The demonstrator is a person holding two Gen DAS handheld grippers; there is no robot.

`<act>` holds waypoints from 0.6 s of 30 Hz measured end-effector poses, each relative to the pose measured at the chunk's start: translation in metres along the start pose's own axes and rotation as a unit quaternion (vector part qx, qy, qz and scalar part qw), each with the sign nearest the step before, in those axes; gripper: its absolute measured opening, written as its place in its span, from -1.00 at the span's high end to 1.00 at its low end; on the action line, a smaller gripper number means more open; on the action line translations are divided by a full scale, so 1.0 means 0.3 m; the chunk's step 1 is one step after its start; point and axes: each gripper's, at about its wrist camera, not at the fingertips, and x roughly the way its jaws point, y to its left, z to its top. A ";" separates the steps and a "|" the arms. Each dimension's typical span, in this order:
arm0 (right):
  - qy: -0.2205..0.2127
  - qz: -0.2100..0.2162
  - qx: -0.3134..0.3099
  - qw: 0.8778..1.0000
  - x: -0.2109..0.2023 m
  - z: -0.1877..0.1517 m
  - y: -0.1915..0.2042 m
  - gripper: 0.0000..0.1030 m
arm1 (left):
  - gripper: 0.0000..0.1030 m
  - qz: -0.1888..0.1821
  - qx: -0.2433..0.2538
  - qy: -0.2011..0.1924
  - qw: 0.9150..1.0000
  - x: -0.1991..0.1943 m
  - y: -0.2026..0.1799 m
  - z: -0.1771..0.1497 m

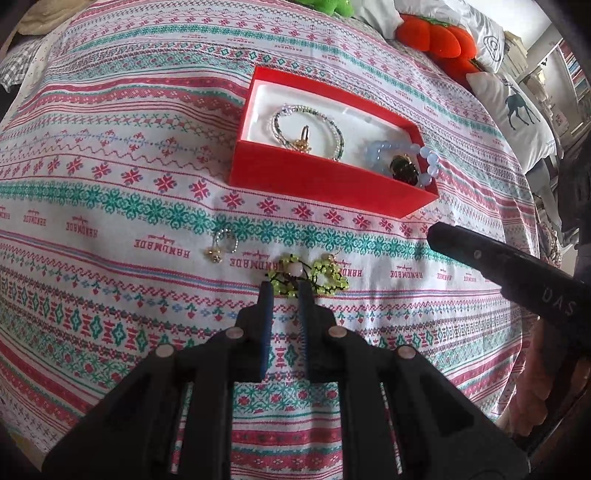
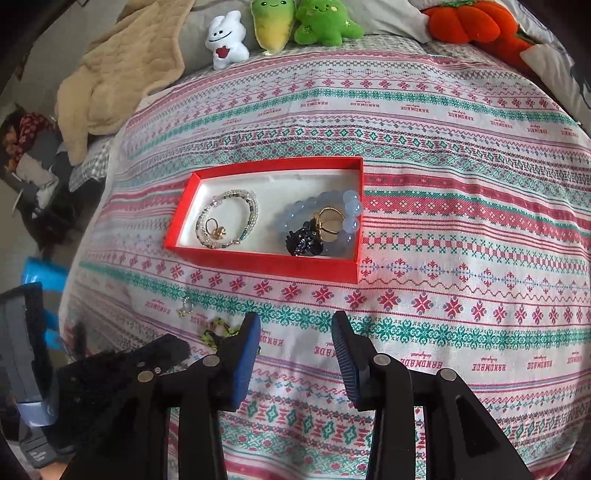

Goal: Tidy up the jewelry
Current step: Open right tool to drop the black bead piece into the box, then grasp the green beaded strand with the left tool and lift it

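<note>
A red box (image 1: pixel 314 184) (image 2: pixel 258 264) lies on the patterned cloth and holds a thin beaded bracelet (image 1: pixel 334 122) (image 2: pixel 251 206), a gold ring (image 1: pixel 301 142) (image 2: pixel 216 230), a pale blue bead bracelet (image 1: pixel 428 158) (image 2: pixel 349 210) and a dark piece (image 1: pixel 404 170) (image 2: pixel 304 238). A yellow-green bead bracelet (image 1: pixel 325 275) (image 2: pixel 218 332) lies on the cloth in front of the box. My left gripper (image 1: pixel 285 290) has its narrowly parted fingertips at the bracelet's near edge. A small silver and gold ring (image 1: pixel 223 245) (image 2: pixel 185 307) lies to its left. My right gripper (image 2: pixel 295 325) is open and empty above the cloth.
Plush toys (image 2: pixel 280 26) and an orange plush pumpkin (image 1: pixel 439 38) (image 2: pixel 476 26) line the far edge. A beige blanket (image 2: pixel 122 74) lies at the back left, a white deer pillow (image 1: pixel 517 110) at the right. The right gripper's body (image 1: pixel 509 269) shows in the left wrist view.
</note>
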 end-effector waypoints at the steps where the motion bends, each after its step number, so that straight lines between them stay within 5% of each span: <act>1: 0.001 0.000 0.000 1.000 0.003 0.000 0.002 0.16 | 0.46 0.003 -0.003 0.004 1.000 0.012 -0.002 0.000; 2: 0.002 -0.001 -0.001 1.000 0.005 0.000 0.004 0.16 | 0.34 0.008 -0.008 0.007 1.000 0.025 -0.002 0.001; 10: 0.002 -0.003 0.006 1.000 0.011 0.007 0.005 0.15 | 0.32 0.022 -0.021 0.008 1.000 0.095 -0.016 0.020; 12: 0.002 -0.003 0.006 1.000 0.012 0.007 0.005 0.15 | 0.61 0.035 -0.023 -0.009 0.999 0.095 -0.025 0.019; 13: 0.002 -0.004 0.007 1.000 0.014 0.008 0.006 0.15 | 1.00 0.031 -0.018 -0.009 0.999 0.097 -0.033 0.019; 18: 0.002 -0.003 0.008 1.000 0.017 0.011 0.002 0.15 | 1.00 0.030 0.014 -0.035 0.999 0.038 -0.074 0.019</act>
